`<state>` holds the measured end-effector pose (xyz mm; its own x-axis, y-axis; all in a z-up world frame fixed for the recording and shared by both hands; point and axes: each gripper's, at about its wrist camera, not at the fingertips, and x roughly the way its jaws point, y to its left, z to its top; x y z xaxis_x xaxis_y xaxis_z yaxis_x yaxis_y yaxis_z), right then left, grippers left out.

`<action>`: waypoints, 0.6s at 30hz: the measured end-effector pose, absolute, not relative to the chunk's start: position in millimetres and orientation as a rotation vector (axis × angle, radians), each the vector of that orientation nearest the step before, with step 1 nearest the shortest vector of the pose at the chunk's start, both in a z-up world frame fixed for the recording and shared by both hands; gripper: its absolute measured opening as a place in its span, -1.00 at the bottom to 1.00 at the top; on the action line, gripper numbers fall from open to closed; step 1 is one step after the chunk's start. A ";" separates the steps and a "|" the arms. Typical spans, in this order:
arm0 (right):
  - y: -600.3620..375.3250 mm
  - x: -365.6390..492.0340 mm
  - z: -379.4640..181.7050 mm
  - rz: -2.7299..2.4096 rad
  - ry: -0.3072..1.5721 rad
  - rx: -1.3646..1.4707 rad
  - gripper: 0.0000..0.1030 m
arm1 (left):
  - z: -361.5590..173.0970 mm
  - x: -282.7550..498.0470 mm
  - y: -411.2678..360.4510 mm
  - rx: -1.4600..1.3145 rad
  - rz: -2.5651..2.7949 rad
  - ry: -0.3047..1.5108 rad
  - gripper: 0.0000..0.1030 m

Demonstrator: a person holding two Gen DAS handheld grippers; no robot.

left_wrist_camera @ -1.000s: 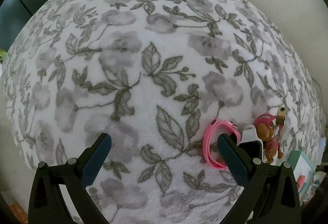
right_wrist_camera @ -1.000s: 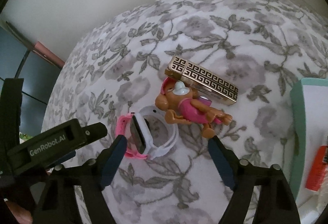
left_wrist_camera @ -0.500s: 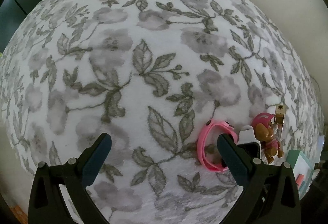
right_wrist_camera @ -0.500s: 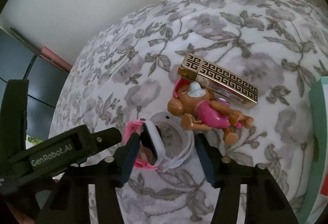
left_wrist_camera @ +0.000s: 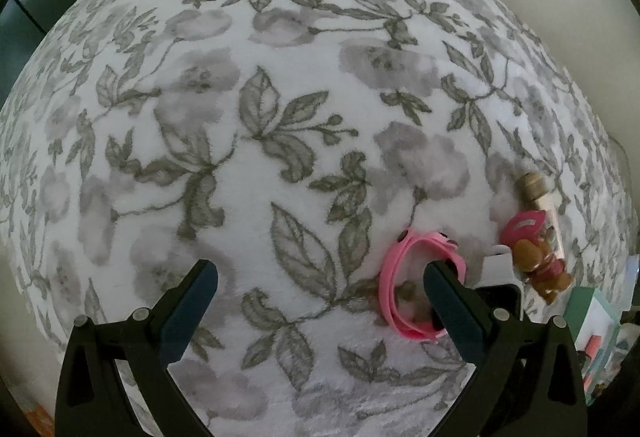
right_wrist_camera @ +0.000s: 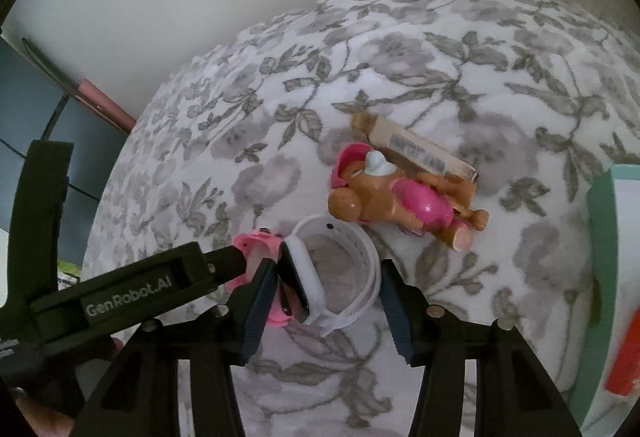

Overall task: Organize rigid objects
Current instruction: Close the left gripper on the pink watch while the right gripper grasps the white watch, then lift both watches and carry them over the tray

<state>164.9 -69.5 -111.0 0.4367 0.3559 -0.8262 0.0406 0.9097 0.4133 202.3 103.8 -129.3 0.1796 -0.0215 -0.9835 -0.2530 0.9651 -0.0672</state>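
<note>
On the floral blanket (right_wrist_camera: 440,85) we see our right tongs (right_wrist_camera: 326,291) clamped on the white watch (right_wrist_camera: 340,277), pads against its screen and band. Our left tongs (left_wrist_camera: 320,291) hang wide apart, holding nothing, one finger (left_wrist_camera: 452,301) inside the pink watch (left_wrist_camera: 390,293) loop. Beside them lie the toy figure (right_wrist_camera: 396,201) and gold box (right_wrist_camera: 416,149)

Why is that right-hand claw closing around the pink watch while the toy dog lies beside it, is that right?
Not quite: the right gripper straddles the white watch, not the pink watch beside it. The right wrist view shows this. The toy dog does lie nearby.
</note>
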 end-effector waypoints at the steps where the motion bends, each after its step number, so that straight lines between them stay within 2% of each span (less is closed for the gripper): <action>1: -70.7 164.6 -110.9 0.202 1.110 0.404 0.06 | -130.2 202.2 102.0 -0.227 0.164 1.382 0.99; 4: -73.3 164.2 -111.1 0.199 1.117 0.400 0.05 | -133.8 202.0 92.9 -0.180 0.161 1.376 0.93; 5: -73.7 163.8 -111.0 0.195 1.117 0.393 0.05 | -134.7 202.2 90.4 -0.175 0.158 1.375 0.85; 9: -72.7 163.0 -110.3 0.193 1.123 0.361 0.05 | -139.1 201.3 80.3 -0.189 0.135 1.379 0.45; 16: -72.2 161.2 -109.0 0.204 1.131 0.332 0.05 | -138.2 197.9 70.8 -0.148 0.126 1.355 -0.13; 18: -72.9 160.5 -108.8 0.207 1.134 0.332 0.05 | -137.5 197.5 65.3 -0.148 0.113 1.349 -0.43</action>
